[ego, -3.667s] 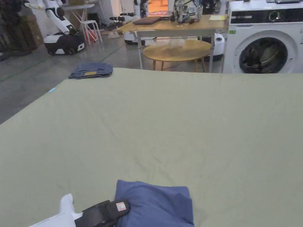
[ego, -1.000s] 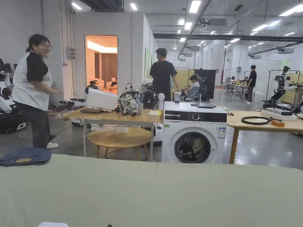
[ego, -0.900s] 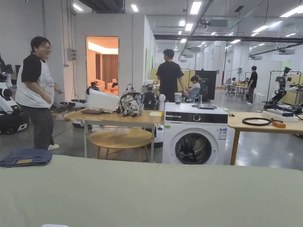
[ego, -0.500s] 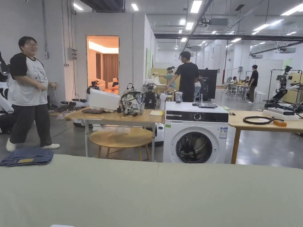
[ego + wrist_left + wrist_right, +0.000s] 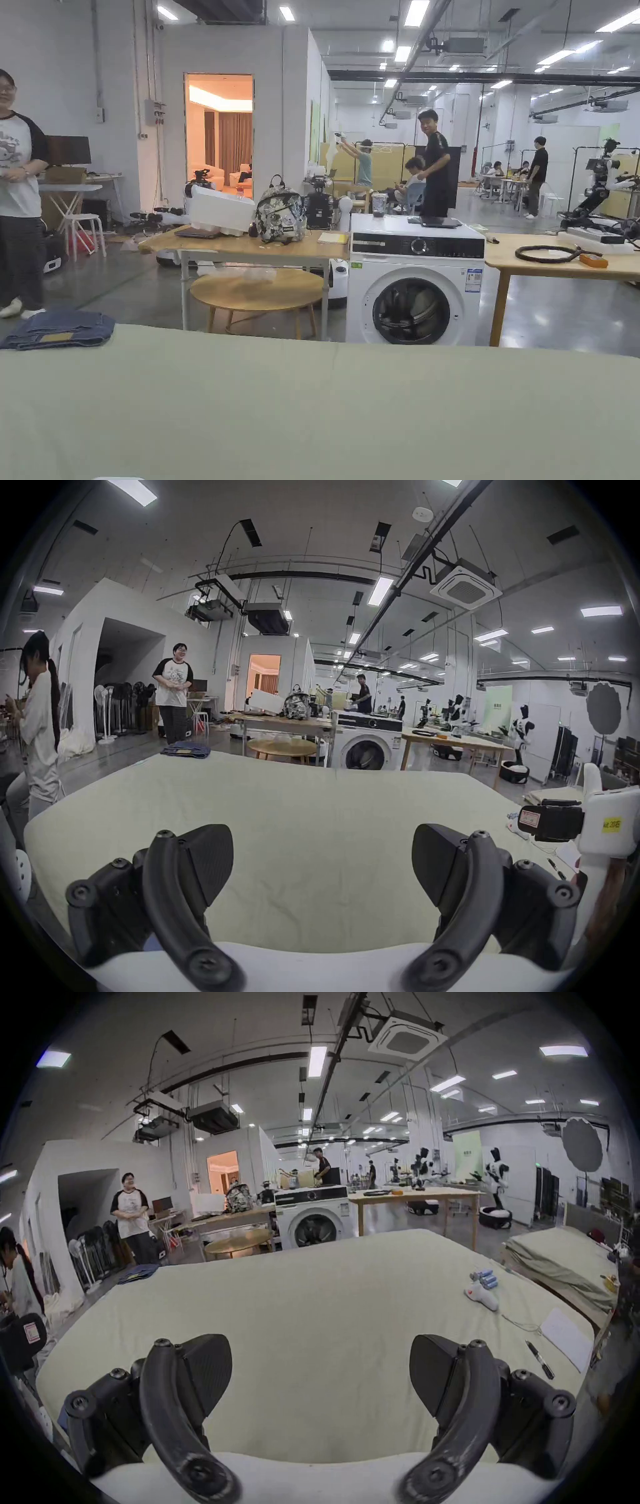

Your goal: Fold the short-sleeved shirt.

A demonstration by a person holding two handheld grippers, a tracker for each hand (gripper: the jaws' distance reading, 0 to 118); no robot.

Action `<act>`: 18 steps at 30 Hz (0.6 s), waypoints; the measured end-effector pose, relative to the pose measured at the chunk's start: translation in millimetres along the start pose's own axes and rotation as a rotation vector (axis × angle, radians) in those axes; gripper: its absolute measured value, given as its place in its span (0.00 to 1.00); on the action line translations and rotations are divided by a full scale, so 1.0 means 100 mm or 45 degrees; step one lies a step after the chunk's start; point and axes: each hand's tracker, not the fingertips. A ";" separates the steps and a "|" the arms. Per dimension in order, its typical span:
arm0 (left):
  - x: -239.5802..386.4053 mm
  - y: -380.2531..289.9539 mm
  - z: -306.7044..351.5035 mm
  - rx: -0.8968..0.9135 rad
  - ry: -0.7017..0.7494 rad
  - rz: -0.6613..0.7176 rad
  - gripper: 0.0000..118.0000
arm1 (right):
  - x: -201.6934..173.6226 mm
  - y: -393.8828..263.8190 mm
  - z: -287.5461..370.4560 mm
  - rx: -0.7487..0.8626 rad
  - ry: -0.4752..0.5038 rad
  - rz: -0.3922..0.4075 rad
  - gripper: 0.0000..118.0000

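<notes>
My left gripper (image 5: 322, 854) is open and holds nothing, hovering low over the pale green table cover (image 5: 311, 809). A small patch of blue cloth (image 5: 149, 943) peeks out under its left jaw. My right gripper (image 5: 320, 1364) is open too, with only bare table cover (image 5: 311, 1286) between its jaws. In the left gripper view the right gripper's black and white body (image 5: 554, 823) sits at the right edge. The head view looks across the table cover (image 5: 312, 406) into the room.
Folded jeans (image 5: 59, 328) lie on the table's far left corner. A pen (image 5: 540, 1359), a paper sheet (image 5: 564, 1338) and a white object (image 5: 483, 1295) lie on the right side. Beyond stand a washing machine (image 5: 415, 281), a round wooden table (image 5: 256, 290) and a person (image 5: 15, 187).
The head camera has tilted up from the table to the room, so the folded blue shirt and left gripper left its picture. The person at left walked further left.
</notes>
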 end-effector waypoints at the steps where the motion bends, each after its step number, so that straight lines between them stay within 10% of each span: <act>1: 0.00 0.00 0.00 -0.001 0.001 0.003 0.89 | -0.01 -0.01 -0.01 -0.011 0.001 -0.003 0.90; 18: 0.03 0.00 -0.02 -0.009 -0.035 0.032 0.89 | -0.04 -0.08 -0.08 -0.069 0.038 -0.001 0.90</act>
